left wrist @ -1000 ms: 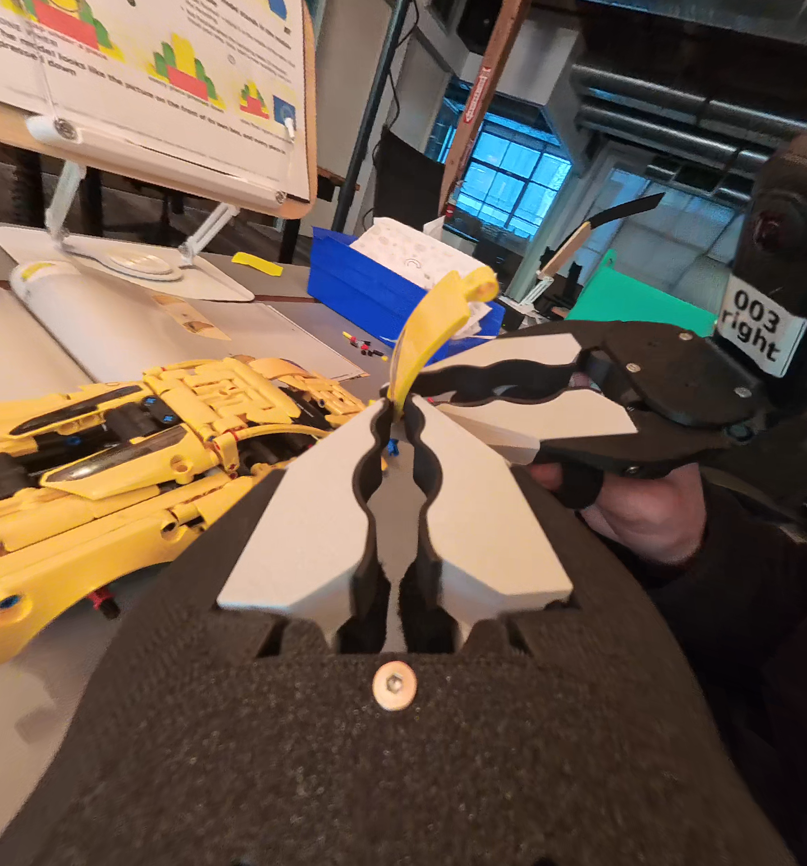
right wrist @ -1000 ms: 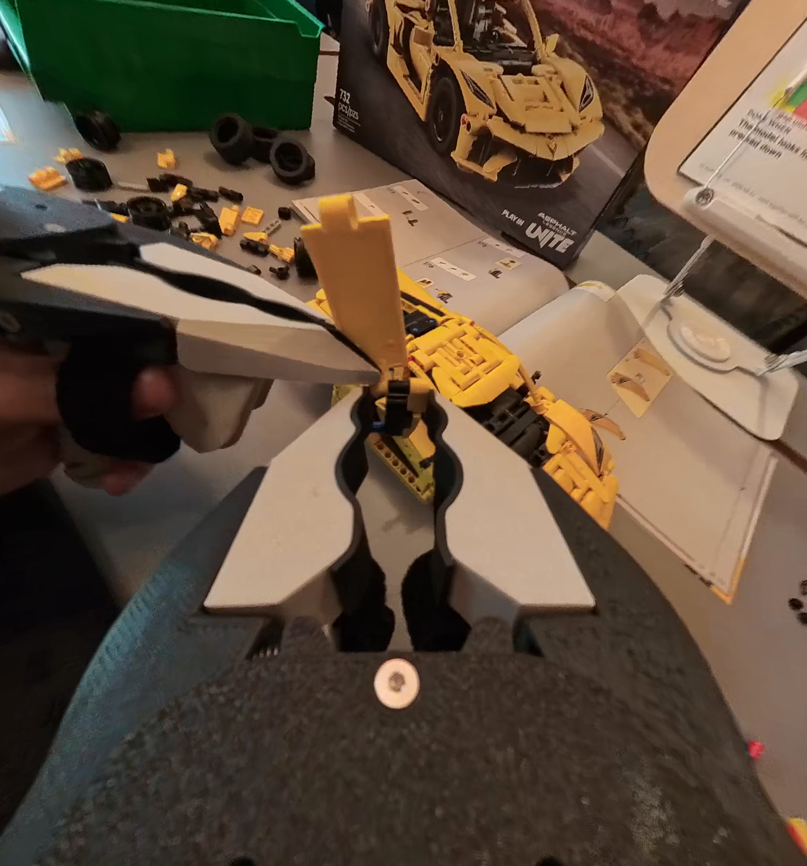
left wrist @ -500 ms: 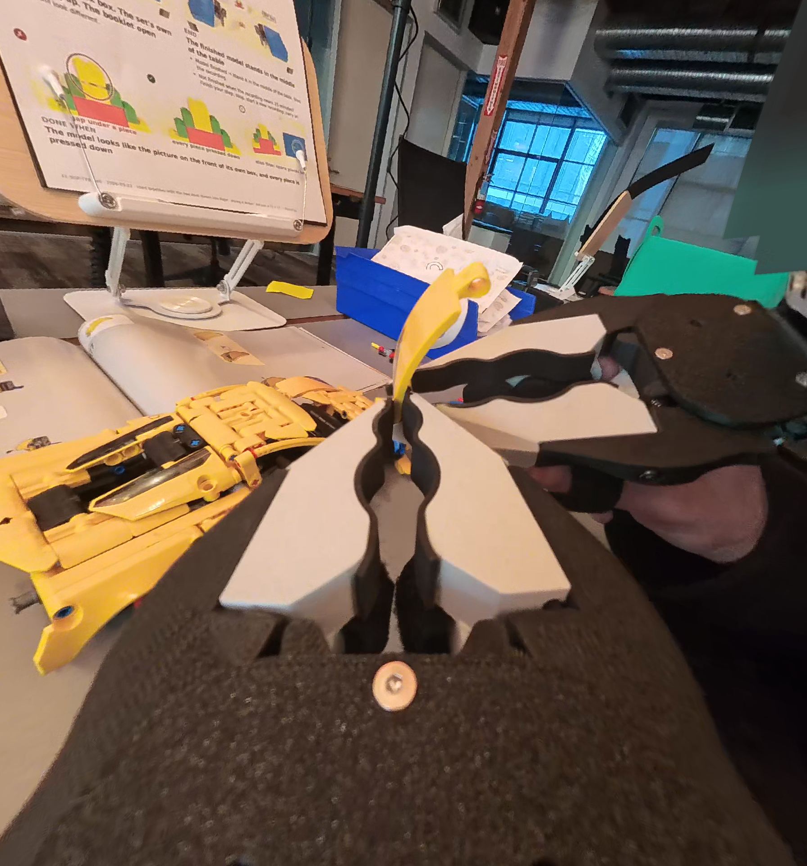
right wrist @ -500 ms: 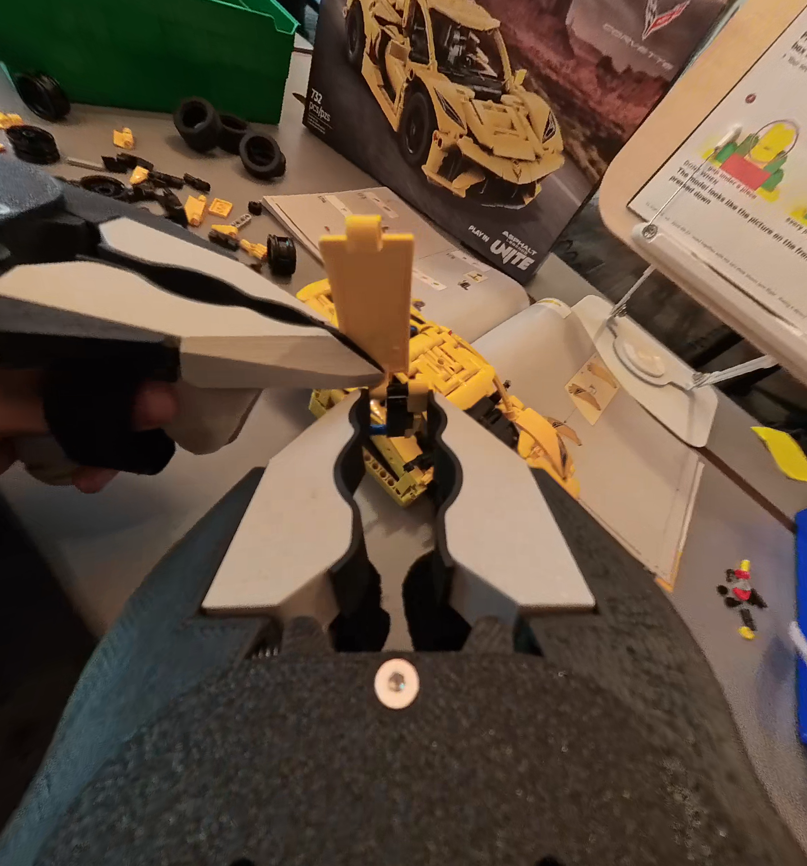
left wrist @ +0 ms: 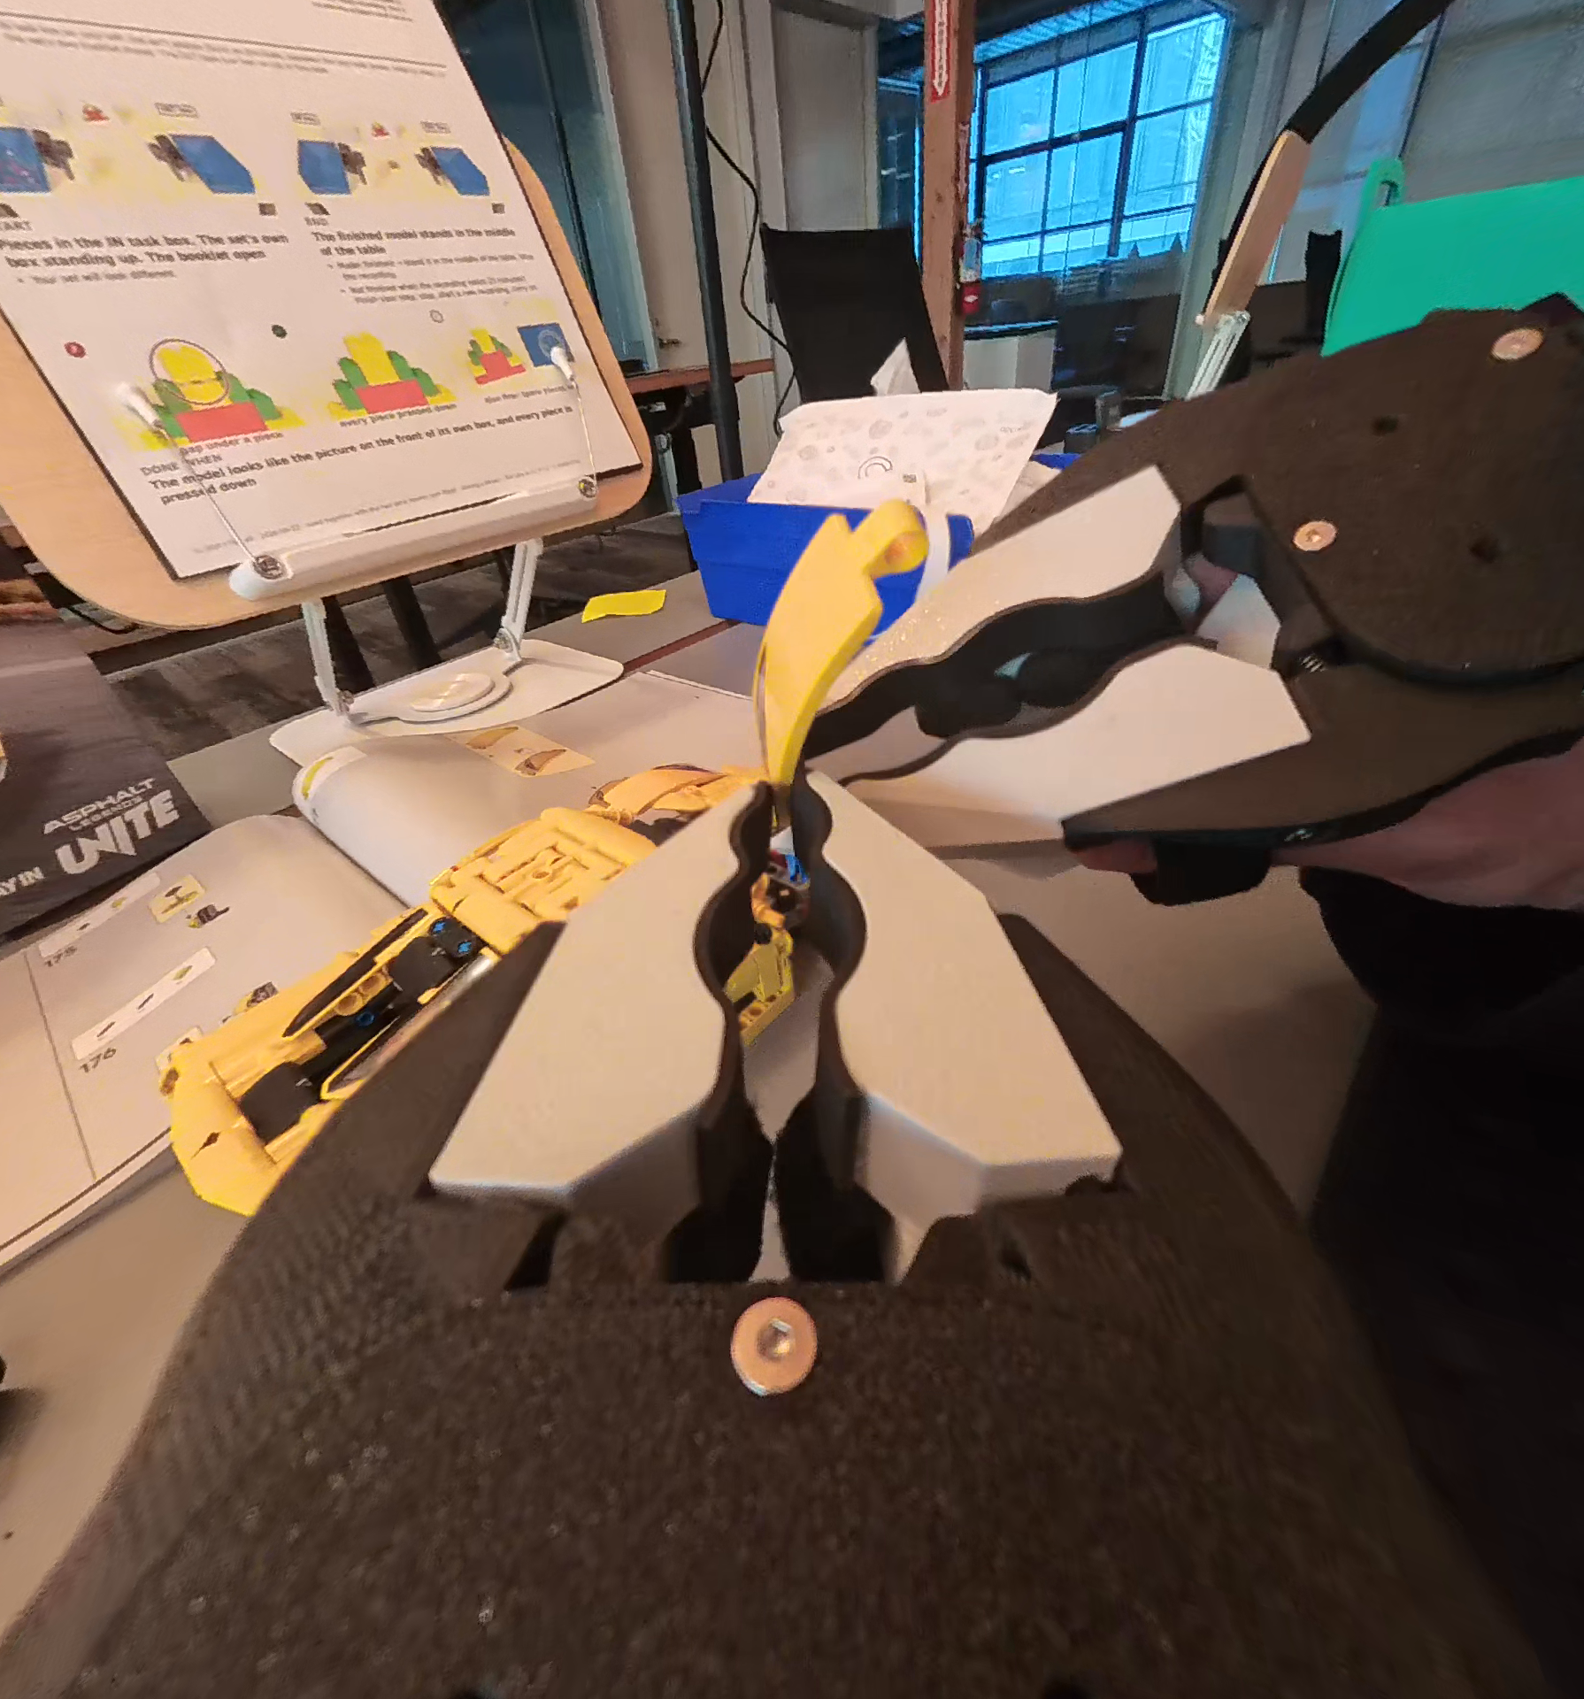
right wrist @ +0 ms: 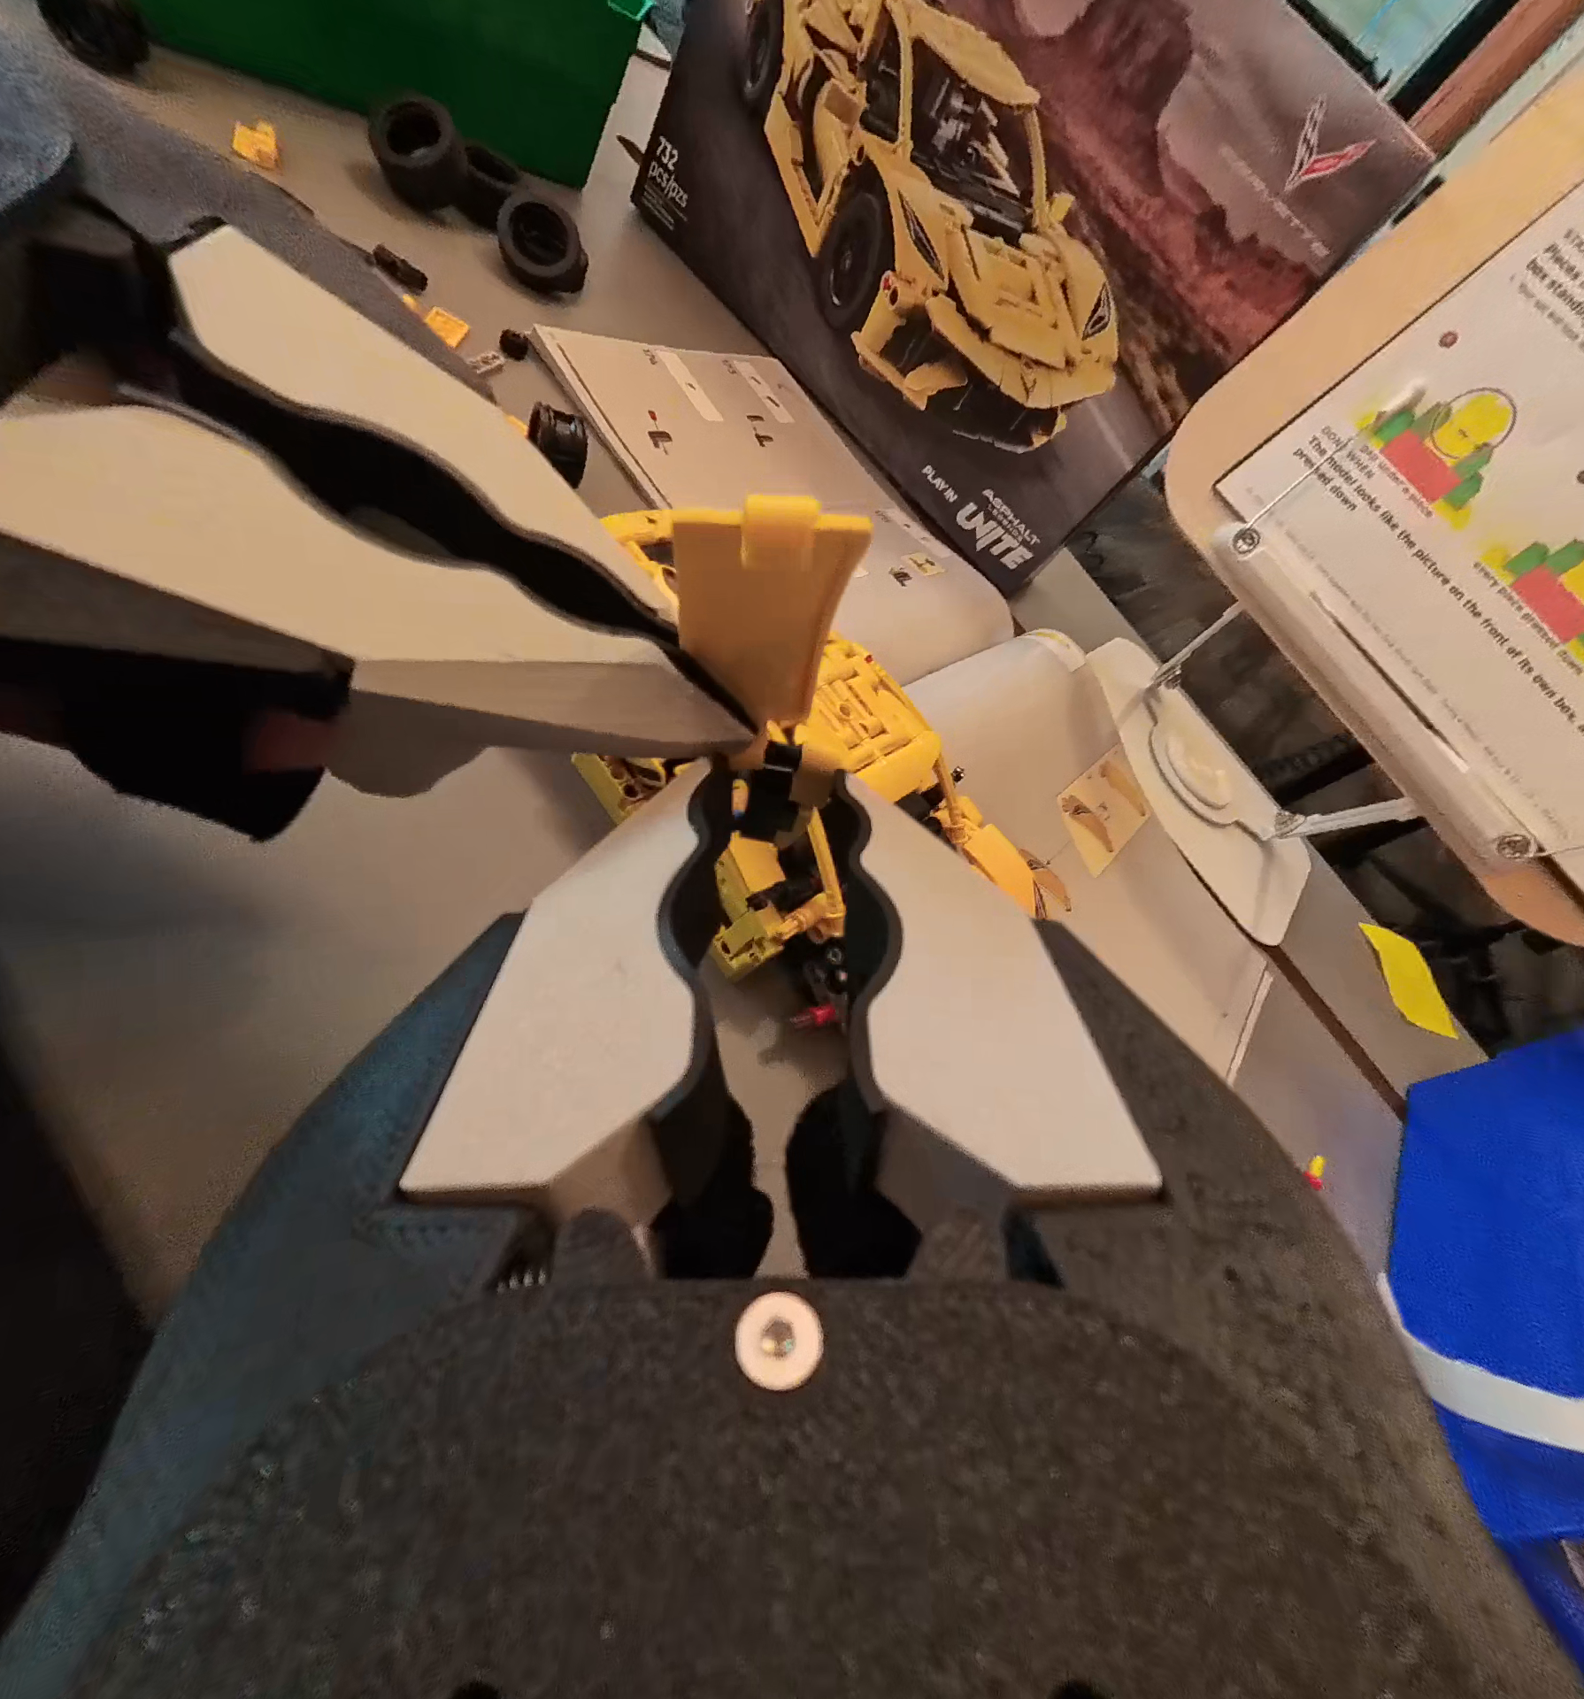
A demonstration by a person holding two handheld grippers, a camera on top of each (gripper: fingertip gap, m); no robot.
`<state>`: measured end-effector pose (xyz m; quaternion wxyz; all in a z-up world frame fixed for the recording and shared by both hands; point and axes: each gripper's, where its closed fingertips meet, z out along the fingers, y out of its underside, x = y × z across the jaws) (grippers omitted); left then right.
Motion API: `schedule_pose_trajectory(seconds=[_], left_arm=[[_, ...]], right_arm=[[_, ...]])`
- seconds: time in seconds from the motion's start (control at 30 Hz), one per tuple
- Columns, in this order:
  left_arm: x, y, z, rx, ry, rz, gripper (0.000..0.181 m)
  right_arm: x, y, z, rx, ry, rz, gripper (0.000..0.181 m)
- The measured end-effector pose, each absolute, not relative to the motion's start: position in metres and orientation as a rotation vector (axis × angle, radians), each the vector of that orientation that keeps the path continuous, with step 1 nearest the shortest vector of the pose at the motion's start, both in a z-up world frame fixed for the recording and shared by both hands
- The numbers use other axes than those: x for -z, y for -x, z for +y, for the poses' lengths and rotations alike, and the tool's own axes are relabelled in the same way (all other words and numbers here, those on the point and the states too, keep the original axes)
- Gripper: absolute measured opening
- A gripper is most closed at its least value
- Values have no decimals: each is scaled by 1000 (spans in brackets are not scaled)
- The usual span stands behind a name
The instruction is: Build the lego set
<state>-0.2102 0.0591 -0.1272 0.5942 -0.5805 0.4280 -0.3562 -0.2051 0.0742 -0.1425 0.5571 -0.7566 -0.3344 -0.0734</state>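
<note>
At frame centre we see our left gripper point(left wrist: 781, 802) and right gripper point(right wrist: 774, 781) both pinched closed on one curved yellow panel piece point(left wrist: 820, 634), tips meeting at its base, held above the table. The part-built yellow lego car point(left wrist: 457, 956) lies lower left on the open instruction booklet point(left wrist: 25, 1085); the set's box point(right wrist: 1027, 230) stands at the upper centre of the right wrist view.
</note>
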Motion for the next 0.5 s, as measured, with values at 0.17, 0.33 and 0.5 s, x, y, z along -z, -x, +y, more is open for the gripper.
schedule_pose_trajectory(seconds=[0.17,0.33,0.5], left_arm=[[127,209,57,839,1342,1006,2],[126,209,56,874,1352,993,2],[124,209,58,845,1364,946,2]], right_arm=[[142,205,73,187,1773,-787,22],[141,205,72,125,1793,-765,22],[139,205,73,132,1780,-753,21]])
